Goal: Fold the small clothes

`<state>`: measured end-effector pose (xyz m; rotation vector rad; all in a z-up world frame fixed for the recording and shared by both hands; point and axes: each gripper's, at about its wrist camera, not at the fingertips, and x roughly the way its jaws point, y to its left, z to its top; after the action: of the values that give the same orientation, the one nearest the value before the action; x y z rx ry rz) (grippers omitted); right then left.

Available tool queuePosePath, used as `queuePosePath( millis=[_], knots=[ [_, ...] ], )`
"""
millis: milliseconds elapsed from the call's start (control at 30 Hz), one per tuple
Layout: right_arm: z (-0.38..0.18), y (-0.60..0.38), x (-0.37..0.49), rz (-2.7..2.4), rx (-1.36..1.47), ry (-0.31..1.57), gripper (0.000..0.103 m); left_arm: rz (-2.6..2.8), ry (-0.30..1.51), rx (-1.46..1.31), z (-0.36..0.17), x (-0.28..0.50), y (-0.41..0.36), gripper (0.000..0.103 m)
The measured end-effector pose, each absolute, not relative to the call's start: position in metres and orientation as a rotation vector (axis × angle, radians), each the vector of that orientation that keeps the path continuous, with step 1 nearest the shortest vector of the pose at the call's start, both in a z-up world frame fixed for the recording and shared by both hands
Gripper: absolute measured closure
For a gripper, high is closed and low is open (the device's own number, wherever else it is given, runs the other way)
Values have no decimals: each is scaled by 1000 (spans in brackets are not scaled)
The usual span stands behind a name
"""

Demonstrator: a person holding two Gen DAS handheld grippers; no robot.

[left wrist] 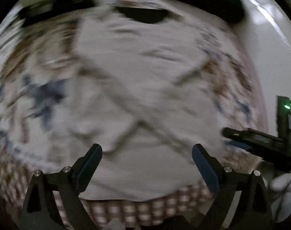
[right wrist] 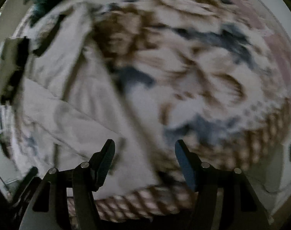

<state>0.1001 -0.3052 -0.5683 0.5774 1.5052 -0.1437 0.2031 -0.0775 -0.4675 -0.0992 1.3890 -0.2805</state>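
- A pale garment (left wrist: 141, 88) lies spread on a patterned bedcover (left wrist: 30, 88) with brown and blue print and a checked border; both views are smeared by motion blur, so fine detail is hard to read.
- In the left wrist view the garment fills the middle, with a dark oval opening (left wrist: 145, 15) at its far end, probably the neckline, and creases crossing diagonally over the cloth.
- The left gripper (left wrist: 147, 154) hangs above the near hem with its jaws spread wide; nothing sits between them, and I cannot tell whether the fingertips touch the fabric.
- The right gripper (right wrist: 145, 150) is likewise spread, empty, and poised over the garment's right edge (right wrist: 126, 115), where white cloth meets the print.
- In the left view the right gripper appears at the right side (left wrist: 260, 141), near the garment's lower corner.
- My reading: the step in hand is taking hold of the near hem or its corners to begin a fold, which does not look started.
- To do it well, each gripper should take only the garment layer, not the bedcover beneath, pinching at matching points on either side.
- The creases would best be pulled flat first, or the fold may come out lopsided.
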Motion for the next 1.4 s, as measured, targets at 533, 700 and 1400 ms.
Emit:
queuePosePath(
  millis=[533,700,1400],
  knots=[
    [-584,-271,111,-137,381,1569,98,-29,1535,-153,-531,172,2,7],
    [-585,-274,109,-175,371,1569,98,-21,1555,-217,-540,148,6,7],
    [-614,-395,45,-140,853,1700,71,-141,1539,-471,-547,92,25,82]
  ],
)
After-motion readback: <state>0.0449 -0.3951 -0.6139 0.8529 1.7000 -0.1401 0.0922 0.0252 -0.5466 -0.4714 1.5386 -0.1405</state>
